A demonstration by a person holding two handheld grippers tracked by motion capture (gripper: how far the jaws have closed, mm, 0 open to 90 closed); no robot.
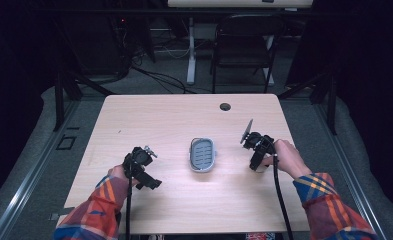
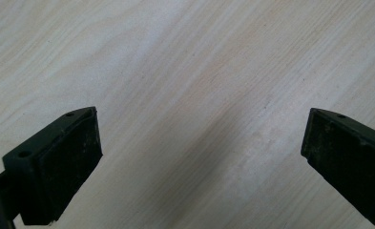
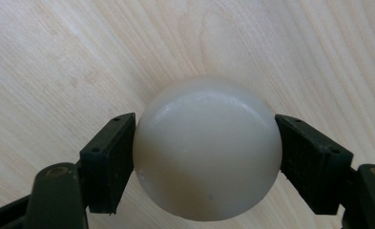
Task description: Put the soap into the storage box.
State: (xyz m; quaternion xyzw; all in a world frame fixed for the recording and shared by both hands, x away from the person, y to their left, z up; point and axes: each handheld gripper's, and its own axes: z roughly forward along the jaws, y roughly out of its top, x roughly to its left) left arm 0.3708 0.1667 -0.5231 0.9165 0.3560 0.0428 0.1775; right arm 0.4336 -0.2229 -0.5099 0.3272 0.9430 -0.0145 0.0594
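Note:
A smooth cream-white rounded bar [image 3: 207, 150], soap-like, sits between the two black pads of my right gripper [image 3: 207, 162], which is shut on it just above the wooden table top. From above, that right gripper [image 1: 258, 156] hangs right of a small grey dish [image 1: 203, 154] with a ribbed floor at the table's middle; the white bar is hidden there. My left gripper [image 1: 143, 172] rests at the front left of the table [image 1: 159, 120]. Its black jaws stand wide apart in the left gripper view [image 2: 202, 162], with bare wood between them.
A round cable hole [image 1: 225, 106] lies near the table's far edge. Beyond the table stand a dark folding chair [image 1: 244, 47] and a white desk leg [image 1: 190, 50]. Cables trail from both grippers toward the front edge.

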